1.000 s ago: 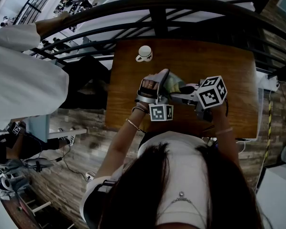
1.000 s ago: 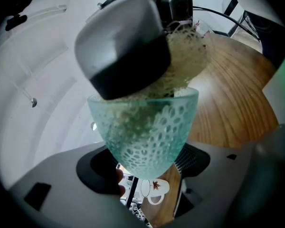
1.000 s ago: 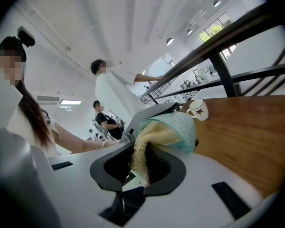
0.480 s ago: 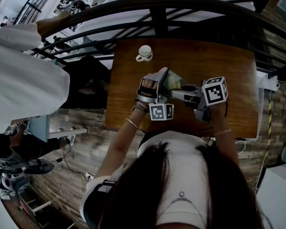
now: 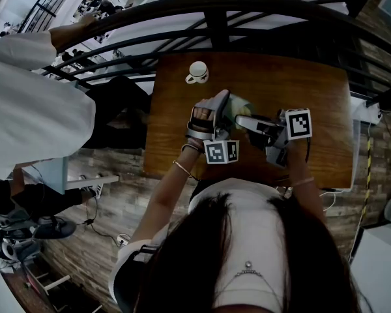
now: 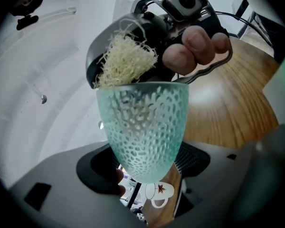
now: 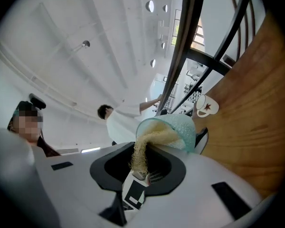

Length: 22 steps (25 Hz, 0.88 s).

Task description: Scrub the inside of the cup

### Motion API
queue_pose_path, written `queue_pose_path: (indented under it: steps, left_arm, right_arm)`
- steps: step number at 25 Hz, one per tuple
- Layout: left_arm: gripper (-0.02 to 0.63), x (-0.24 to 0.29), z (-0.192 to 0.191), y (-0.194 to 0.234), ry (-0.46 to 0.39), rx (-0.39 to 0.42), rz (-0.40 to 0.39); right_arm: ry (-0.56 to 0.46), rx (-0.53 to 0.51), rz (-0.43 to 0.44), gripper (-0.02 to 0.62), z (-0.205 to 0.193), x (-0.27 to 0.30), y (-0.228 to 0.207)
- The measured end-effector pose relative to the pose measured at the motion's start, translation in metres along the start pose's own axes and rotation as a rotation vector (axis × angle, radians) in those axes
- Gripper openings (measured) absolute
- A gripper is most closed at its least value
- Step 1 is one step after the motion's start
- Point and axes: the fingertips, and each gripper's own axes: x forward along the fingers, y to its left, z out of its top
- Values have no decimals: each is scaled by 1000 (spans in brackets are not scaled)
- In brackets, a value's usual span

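Note:
A teal glass cup [image 6: 142, 127] with a pebbled pattern is held tilted above the wooden table [image 5: 313, 90], and my left gripper [image 6: 142, 167] is shut on its lower body. In the head view the cup [image 5: 234, 107] shows just right of the left gripper [image 5: 221, 114]. My right gripper [image 5: 244, 122] meets it from the right, shut on a pale loofah scrubber [image 7: 143, 148]. The scrubber's far end lies inside the cup's mouth [image 7: 167, 127]. From the left gripper view the loofah [image 6: 126, 61] bulges over the rim, with the right gripper [image 6: 133, 46] and the hand behind it.
A white mug [image 5: 197, 72] with a leaf print stands near the table's far edge, also seen as the mug [image 7: 206, 106] in the right gripper view. A black railing [image 5: 215, 18] runs beyond the table. A person in white [image 5: 32, 109] stands at the left.
The right gripper has rolled about its own axis, so its marker cube now shows one face instead of two, and has risen slightly. The left gripper and cup have stayed put.

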Motion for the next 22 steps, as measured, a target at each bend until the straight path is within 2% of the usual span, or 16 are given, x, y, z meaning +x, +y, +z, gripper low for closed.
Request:
queue_pose_path:
  steps: [10,14,18,22]
  left_arm:
    - [347,3,2,8,-9,-19,34]
    - [347,3,2,8,-7,-18,40]
    - [346,4,0,8,-7,-20,26]
    - [347,1,1,6,-6,-18,12]
  right_arm:
    - [-90,100,96,80,14,-4,7]
    - [-90,100,96,80,13,-4,7]
    - [-54,49,55,80,13,-1,5]
    - [26,-61,-21,80,6,2,6]
